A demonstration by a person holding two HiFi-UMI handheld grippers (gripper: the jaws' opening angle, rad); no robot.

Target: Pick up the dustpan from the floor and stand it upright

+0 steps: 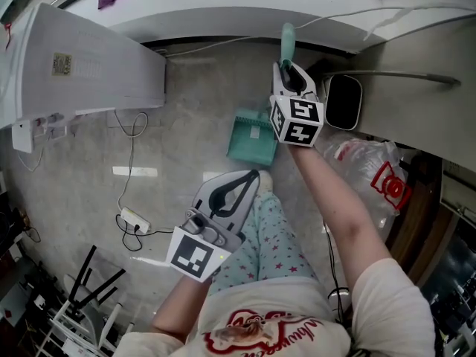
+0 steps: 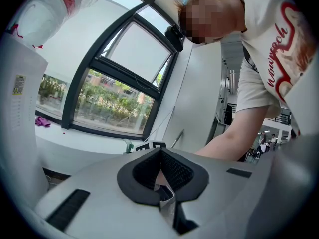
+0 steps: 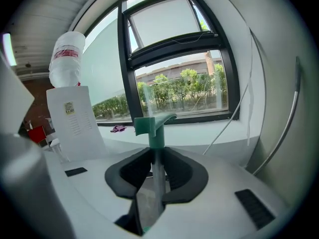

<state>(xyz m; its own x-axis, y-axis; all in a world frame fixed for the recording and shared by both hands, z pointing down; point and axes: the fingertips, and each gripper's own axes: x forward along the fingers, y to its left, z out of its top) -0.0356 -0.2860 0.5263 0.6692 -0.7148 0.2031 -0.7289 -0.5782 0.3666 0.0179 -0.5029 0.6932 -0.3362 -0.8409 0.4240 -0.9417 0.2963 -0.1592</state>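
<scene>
Right gripper (image 1: 287, 67) clamped on the dustpan (image 1: 251, 136) handle (image 3: 155, 128); the handle end pokes out past the jaws toward the window (image 3: 184, 86). The pan hangs below that gripper, long axis near upright; whether it touches the floor (image 1: 186, 125) I can't tell. It looks empty bar a pale patch. Left gripper (image 1: 251, 175) closed, empty, just beside the pan.

The dustpan (image 1: 251, 135) is teal: a ribbed scoop on a long pale shaft that ends in a teal grip. In the head view the scoop lies at frame centre over the grey floor (image 1: 186, 125), with the grip at upper middle. In the right gripper view the shaft stands upright at lower centre, clamped between the right tongs (image 3: 155, 169). Whether the scoop touches the floor cannot be told.
</scene>
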